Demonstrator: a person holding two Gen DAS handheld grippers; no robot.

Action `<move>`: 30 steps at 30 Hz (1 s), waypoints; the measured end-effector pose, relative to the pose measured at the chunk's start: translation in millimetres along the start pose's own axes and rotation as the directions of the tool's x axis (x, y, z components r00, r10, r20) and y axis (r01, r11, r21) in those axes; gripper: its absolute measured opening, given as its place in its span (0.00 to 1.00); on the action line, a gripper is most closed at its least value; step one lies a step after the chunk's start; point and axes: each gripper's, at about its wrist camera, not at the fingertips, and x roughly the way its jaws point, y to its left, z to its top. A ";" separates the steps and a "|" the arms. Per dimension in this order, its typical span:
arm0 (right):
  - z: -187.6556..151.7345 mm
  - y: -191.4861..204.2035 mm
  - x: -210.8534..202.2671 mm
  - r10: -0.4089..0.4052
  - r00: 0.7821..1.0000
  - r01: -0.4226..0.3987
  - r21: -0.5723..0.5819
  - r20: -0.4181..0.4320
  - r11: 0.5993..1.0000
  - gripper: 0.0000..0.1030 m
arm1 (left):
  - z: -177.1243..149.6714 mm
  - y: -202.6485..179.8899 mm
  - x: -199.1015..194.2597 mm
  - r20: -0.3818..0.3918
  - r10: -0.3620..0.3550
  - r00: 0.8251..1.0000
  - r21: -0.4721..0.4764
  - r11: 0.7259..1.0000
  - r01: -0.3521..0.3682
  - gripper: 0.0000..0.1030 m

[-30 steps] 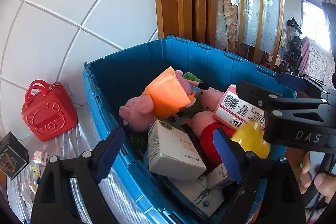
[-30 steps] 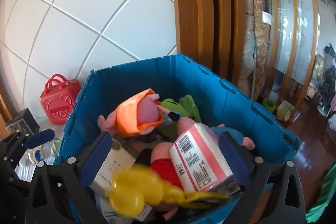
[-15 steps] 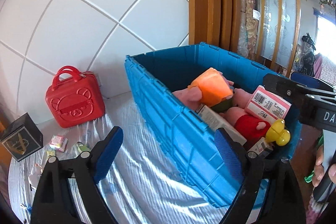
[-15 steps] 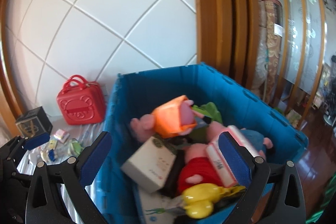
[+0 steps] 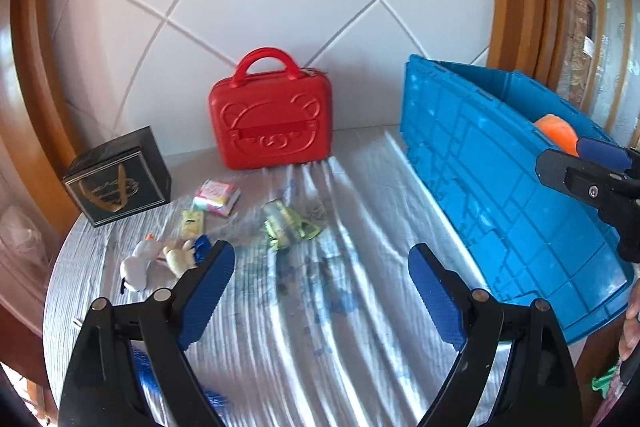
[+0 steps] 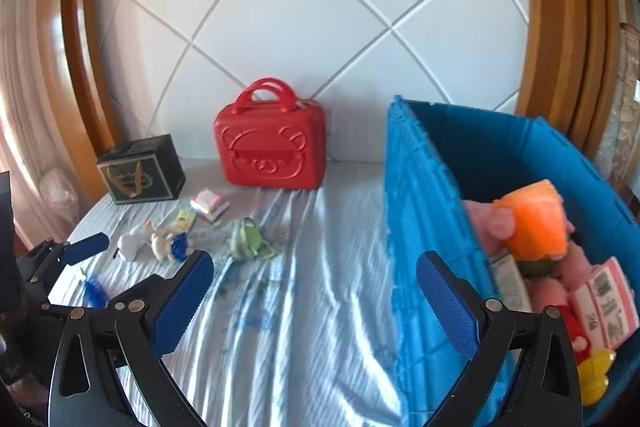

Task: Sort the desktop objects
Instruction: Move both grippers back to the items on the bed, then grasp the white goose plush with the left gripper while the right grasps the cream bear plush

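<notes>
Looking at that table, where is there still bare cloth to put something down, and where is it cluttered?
The widest bare cloth lies between the blue crate and the small toys, running toward the red case. It is crowded on the left, where packets and toys cluster in front of the black box. The crate is nearly full.

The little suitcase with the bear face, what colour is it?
Red suitcase, clearest in the left wrist view.

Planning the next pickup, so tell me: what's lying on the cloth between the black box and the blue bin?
In the right wrist view, between the black box and the blue bin lie a pink packet, a yellow packet and a green toy.
</notes>
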 end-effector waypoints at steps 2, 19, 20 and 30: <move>1.4 21.4 17.4 0.027 0.999 -0.028 -0.020 -0.028 0.999 1.00 | -9.0 29.6 5.5 -0.018 0.031 0.999 -0.035 0.999 -0.032 0.87; -7.6 204.0 160.3 0.164 0.949 -0.204 -0.124 -0.271 0.971 1.00 | -76.7 240.8 63.9 -0.211 0.172 0.962 -0.210 0.953 -0.216 0.87; -9.0 212.3 169.0 0.169 0.944 -0.211 -0.124 -0.284 0.970 1.00 | -78.7 248.8 69.6 -0.222 0.171 0.960 -0.211 0.953 -0.219 0.87; -23.6 273.4 273.8 0.144 0.890 -0.221 -0.134 -0.433 0.966 1.00 | -92.0 311.8 148.7 -0.332 0.118 0.936 -0.223 0.954 -0.199 0.87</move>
